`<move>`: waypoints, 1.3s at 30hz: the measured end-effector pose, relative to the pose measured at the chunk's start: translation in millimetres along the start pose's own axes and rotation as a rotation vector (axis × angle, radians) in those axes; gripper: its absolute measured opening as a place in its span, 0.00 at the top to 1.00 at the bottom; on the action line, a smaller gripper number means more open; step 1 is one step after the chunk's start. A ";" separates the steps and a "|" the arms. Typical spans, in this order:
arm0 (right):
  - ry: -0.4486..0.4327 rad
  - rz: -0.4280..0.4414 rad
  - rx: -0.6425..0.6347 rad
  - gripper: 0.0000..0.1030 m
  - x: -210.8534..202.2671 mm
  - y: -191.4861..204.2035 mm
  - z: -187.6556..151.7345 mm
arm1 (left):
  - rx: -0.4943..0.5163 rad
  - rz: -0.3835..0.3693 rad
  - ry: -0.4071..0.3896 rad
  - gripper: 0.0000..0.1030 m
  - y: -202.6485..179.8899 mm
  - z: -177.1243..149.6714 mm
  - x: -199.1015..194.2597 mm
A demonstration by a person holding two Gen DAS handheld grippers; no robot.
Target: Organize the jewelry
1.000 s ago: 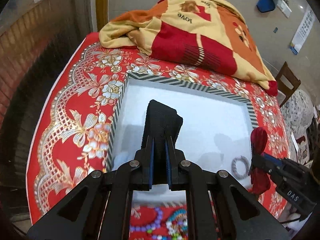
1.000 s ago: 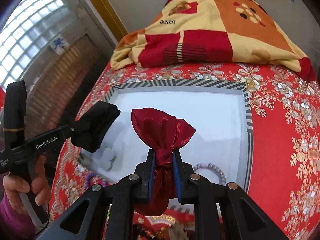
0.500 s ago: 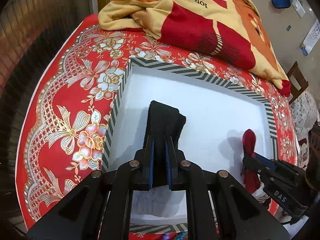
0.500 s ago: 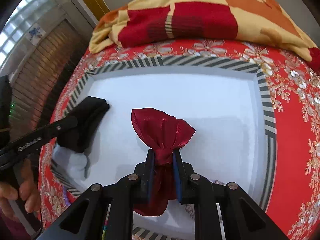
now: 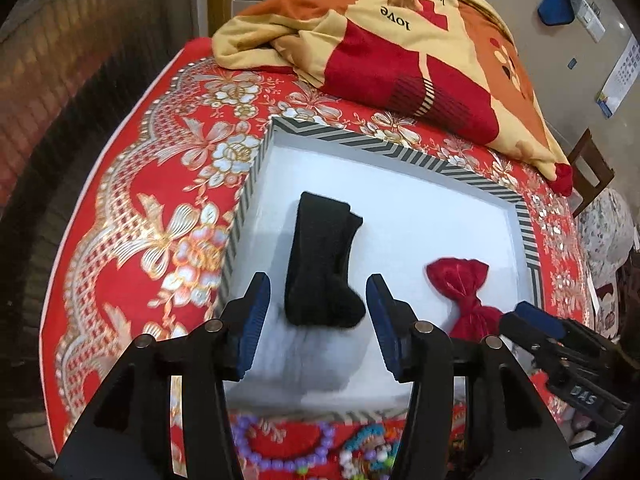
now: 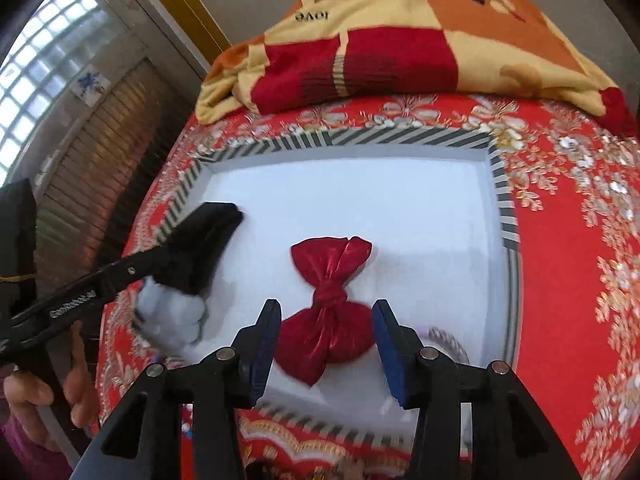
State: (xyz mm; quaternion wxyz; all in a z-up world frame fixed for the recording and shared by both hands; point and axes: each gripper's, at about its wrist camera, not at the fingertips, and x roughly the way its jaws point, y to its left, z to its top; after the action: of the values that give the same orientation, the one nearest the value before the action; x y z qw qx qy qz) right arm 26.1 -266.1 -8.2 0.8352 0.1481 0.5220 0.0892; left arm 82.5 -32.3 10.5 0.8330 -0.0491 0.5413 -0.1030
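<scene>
A black velvet pouch (image 5: pixel 322 268) lies in the white box with the striped rim (image 5: pixel 384 148), near its left wall. My left gripper (image 5: pixel 318 312) is open, its blue pads on either side of the pouch's near end. A tied red satin pouch (image 6: pixel 330 308) lies in the same box (image 6: pixel 506 208), right of the black pouch (image 6: pixel 204 252). My right gripper (image 6: pixel 326 340) is open around the red pouch's lower half. The red pouch also shows in the left wrist view (image 5: pixel 464 292). A pale bead bracelet (image 6: pixel 448 340) lies in the box behind my right finger.
The box sits on a red floral cloth (image 5: pixel 160 208). A folded red and yellow blanket (image 5: pixel 400 40) lies behind the box. Beaded bracelets (image 5: pixel 304 444) lie on the cloth in front of the box. White padding (image 6: pixel 172 320) sits in the box's near left corner.
Both grippers have opened and let go of their pouches. The black pouch and the red pouch now lie on the box floor, and both grippers have drawn back a little.
</scene>
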 end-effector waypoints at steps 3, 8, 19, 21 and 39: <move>-0.039 0.001 -0.003 0.56 -23.0 4.9 -7.8 | 0.002 0.012 -0.021 0.52 -1.1 -11.8 -15.2; -0.082 0.006 -0.023 0.56 -51.6 14.3 -24.5 | 0.002 0.014 -0.036 0.52 -5.4 -34.7 -37.2; -0.126 -0.002 -0.046 0.56 -95.2 21.3 -74.6 | 0.024 0.041 -0.076 0.52 -21.3 -85.6 -76.1; -0.133 -0.012 -0.049 0.56 -102.8 20.9 -83.4 | 0.033 0.044 -0.079 0.52 -25.9 -95.3 -81.9; -0.141 -0.033 -0.063 0.54 -138.9 14.3 -144.9 | 0.070 0.049 -0.090 0.52 -53.4 -162.8 -117.2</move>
State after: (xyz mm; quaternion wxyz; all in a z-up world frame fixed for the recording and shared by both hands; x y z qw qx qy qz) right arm -165.0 -272.5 54.5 0.8754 0.1189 0.4614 0.0811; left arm -118.3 -53.1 58.8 0.8599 -0.0114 0.5006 -0.0991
